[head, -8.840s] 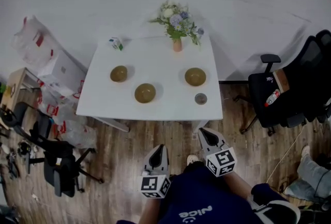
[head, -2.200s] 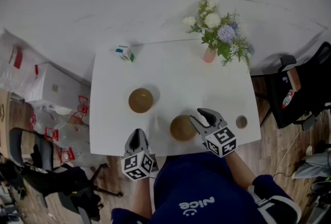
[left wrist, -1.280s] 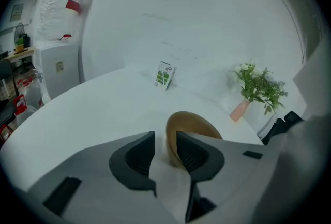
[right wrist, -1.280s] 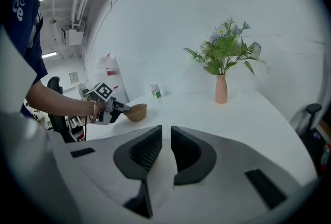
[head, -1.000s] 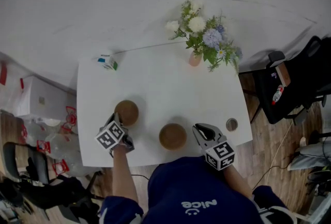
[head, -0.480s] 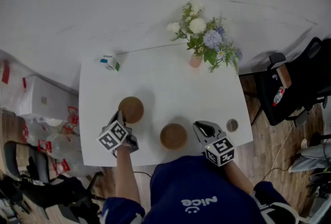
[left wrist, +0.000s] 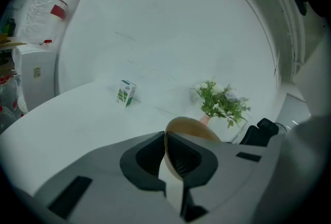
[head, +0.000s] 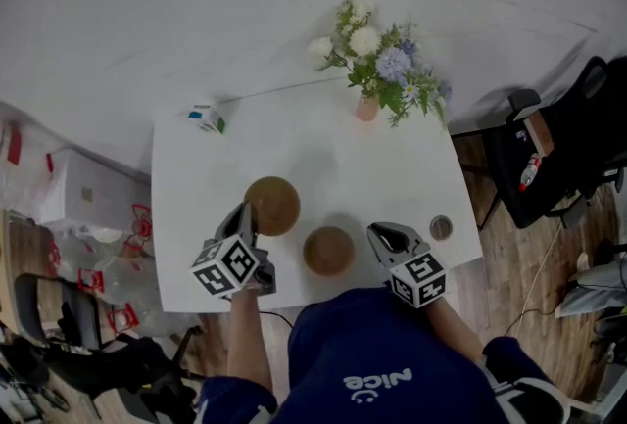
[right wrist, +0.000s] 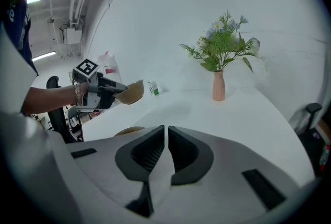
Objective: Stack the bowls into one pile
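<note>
On the near side of the white table point(head: 323, 153), right in front of you, the second bowl point(head: 328, 251) sits on the tabletop. Your right gripper point(head: 378, 234) is just beside it on the right, its claw closed with nothing between the jaws.

To the left, your left gripper point(head: 245, 213) has its jaws pinched on the near rim of the held bowl point(head: 273, 205). The right gripper view shows that bowl up in the air, clear of the table.

So the pick-up looks done and the stacking itself does not. The held bowl is left of and a little farther than the second bowl, not yet over it. You have to carry it right and nearer, lower it in and let go.

I can't tell whether the second bowl is one bowl or already a pile. No other loose bowl shows — only the flower vase point(head: 367, 107) at the far edge, a small carton point(head: 206, 118) at the far left corner and a small dark round object point(head: 441, 228) near the right edge.
</note>
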{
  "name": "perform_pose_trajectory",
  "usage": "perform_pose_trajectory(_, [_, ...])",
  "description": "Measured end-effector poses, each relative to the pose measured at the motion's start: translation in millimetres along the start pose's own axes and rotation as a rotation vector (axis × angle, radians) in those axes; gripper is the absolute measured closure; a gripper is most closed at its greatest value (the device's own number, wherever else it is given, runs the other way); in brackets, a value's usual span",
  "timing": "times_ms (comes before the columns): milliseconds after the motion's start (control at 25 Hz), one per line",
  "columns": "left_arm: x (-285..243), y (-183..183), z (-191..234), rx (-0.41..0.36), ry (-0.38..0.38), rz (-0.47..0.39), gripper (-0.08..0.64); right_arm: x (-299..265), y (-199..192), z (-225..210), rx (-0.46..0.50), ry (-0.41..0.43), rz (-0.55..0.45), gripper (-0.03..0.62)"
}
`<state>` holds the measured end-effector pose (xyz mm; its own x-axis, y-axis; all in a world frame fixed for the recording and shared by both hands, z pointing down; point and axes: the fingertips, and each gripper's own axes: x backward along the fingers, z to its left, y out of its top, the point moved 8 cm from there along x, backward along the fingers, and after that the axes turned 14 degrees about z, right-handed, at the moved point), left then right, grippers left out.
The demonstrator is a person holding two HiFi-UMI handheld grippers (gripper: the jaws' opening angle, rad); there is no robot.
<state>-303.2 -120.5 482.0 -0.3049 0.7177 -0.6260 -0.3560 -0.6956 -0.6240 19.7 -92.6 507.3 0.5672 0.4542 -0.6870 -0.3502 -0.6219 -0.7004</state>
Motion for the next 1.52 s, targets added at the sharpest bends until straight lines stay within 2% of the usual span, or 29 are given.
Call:
perform_pose_trajectory(200, [4, -7, -28, -0.068, -0.057, 0.032, 0.528, 5, -4, -1, -0.015, -0.005, -0.011, 0.551])
perform_pose_trajectory(640, [-4, -52, -59, -0.100, -0.108, 0.128, 0.528, 11, -12, -1, -0.011, -0.004, -0.005, 0.551])
perform_pose_trajectory(920, [-13, -85, -62, -0.069, -0.100, 0.184, 0.528, 17, -16, -3, -0.015, -0.009, -0.014, 0.551])
perform_pose_trajectory(1200, [-21, -105, -62, -0.072, -0.043, 0.218, 0.528, 19, -16, -6, -0.020, -0.018, -0.020, 0.552])
perform_pose_trajectory(1520, [-26, -122, -69, -0.172, -0.009, 0.245, 0.528, 15, -16, -9, -0.036, -0.019, -0.007, 0.552])
